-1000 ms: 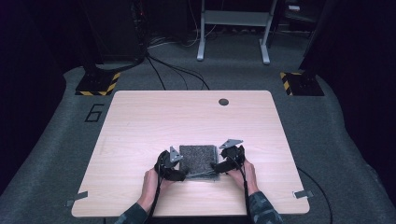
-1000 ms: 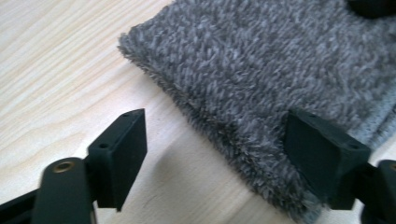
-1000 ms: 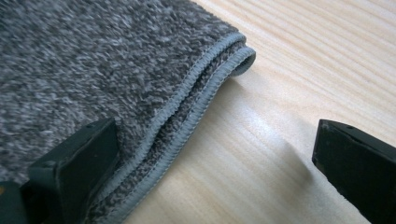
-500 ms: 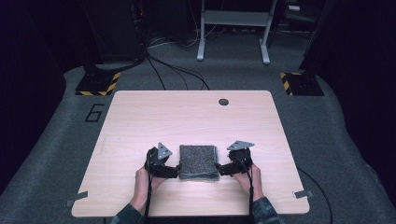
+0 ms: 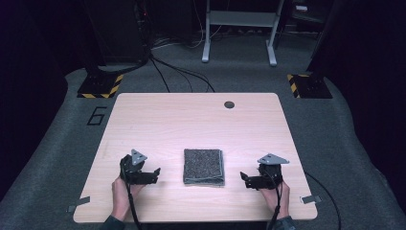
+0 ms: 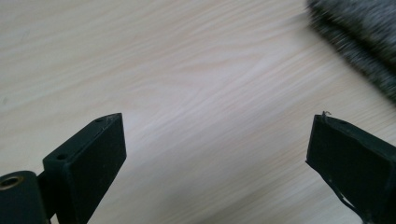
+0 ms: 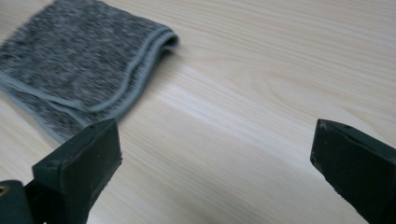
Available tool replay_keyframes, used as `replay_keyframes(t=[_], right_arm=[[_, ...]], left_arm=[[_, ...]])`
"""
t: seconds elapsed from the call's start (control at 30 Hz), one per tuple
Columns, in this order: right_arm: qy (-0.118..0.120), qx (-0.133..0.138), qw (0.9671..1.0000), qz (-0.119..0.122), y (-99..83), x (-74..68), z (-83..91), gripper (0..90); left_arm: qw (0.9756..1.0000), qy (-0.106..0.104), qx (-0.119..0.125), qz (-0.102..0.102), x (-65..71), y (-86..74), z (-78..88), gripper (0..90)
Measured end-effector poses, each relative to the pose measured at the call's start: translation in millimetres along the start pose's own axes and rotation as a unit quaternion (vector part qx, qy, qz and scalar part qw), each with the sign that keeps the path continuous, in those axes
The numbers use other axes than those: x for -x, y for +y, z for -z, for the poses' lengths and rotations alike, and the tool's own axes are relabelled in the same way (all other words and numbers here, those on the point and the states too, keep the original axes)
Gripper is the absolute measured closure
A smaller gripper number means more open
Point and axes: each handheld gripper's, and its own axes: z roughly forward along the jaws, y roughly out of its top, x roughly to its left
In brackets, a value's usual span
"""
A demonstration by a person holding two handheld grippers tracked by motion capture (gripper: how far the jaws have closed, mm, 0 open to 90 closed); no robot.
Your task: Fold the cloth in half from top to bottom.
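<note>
Lab: hazard-striped floor plates (image 5: 101,86), cables (image 5: 177,72), dark surroundings.

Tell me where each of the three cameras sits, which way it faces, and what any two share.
High view: above the near edge, facing forward and down on the table; both hands, left gripper, right gripper.
Left gripper view: on the left gripper, facing bare wood between open jaws, towel at top right.
Right gripper view: on the right gripper, open jaws.
Shared: the folded grey towel.

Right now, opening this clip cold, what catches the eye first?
A folded grey towel lies flat at the near middle of the pale wooden table. An open claw sits on either side of it, the left claw and the right claw, both apart from the cloth.
</note>
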Motion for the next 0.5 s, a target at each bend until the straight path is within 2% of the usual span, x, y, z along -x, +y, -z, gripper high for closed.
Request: replay_keyframes(t=[0.07, 0.23, 0.3, 0.33, 0.4, 0.5], right_arm=[[-0.005, -0.002, 1.0000, -0.008, -7.2, 7.0, 3.0, 1.2], [-0.039, -0.014, 0.9986, -0.033, -28.4, 29.0, 8.2, 1.2], [-0.049, -0.019, 0.9978, -0.041, -35.2, 37.8, 8.6, 1.2], [-0.057, -0.026, 0.9969, -0.048, -38.9, 41.6, 8.6, 1.3], [-0.068, -0.035, 0.9961, -0.045, -44.4, 48.4, 6.6, 1.2], [-0.067, -0.045, 0.9954, -0.051, -50.2, 54.7, 4.0, 1.1]], left_arm=[[0.9998, 0.010, -0.006, 0.019, -8.9, -10.2, -1.3, 4.3], [0.9985, 0.025, -0.028, 0.039, -28.3, -30.3, -4.6, 2.9], [0.9979, 0.024, -0.022, 0.056, -35.8, -36.2, -4.1, 1.7], [0.9977, 0.028, -0.018, 0.059, -38.3, -38.1, -3.3, 1.4], [0.9976, 0.028, -0.014, 0.063, -41.1, -40.1, -3.0, 1.3], [0.9972, 0.023, -0.006, 0.070, -43.3, -42.9, -3.2, 0.3]])
